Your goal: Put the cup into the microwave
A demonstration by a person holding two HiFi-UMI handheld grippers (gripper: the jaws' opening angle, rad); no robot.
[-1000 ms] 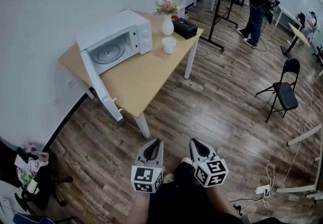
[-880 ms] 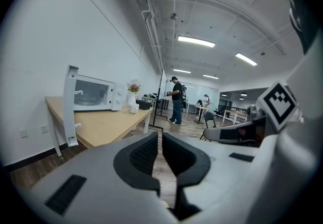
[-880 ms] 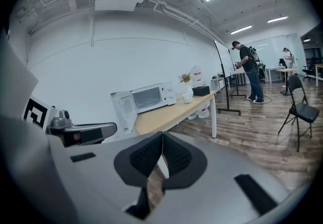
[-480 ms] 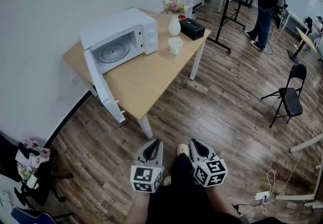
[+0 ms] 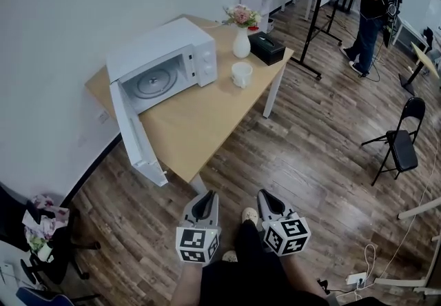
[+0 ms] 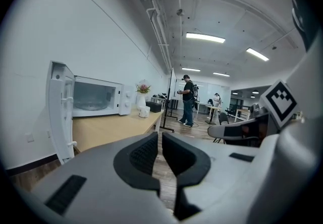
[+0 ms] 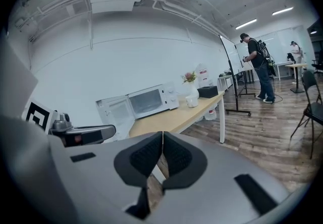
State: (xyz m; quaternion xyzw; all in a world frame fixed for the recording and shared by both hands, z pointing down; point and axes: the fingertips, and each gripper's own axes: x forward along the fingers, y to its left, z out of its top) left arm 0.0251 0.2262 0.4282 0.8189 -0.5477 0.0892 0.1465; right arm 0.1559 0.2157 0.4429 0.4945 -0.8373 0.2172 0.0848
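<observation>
**Two empty grippers short of the table, cup outside the microwave.**

We see the left gripper (image 5: 209, 196) with its jaws drawn together to a thin slit and nothing between them. Just beside it, the right gripper (image 5: 266, 194) has its jaws clenched pad to pad, likewise grasping nothing. Both point toward the table (image 5: 200, 122) and are well apart from it, above the wooden floor (image 5: 303, 160). On the table the microwave (image 5: 162, 49) stands by the wall, its door (image 5: 134, 139) swung wide past the table's edge and its glass turntable (image 5: 153, 81) visible inside. The white cup (image 5: 241, 74) stands on the table just right of the microwave, not touching it, in front of a vase of flowers (image 5: 241, 41) and near a black box (image 5: 267, 48). Farther off we note a folding chair (image 5: 401, 147) and a standing person (image 5: 373, 1).
</observation>
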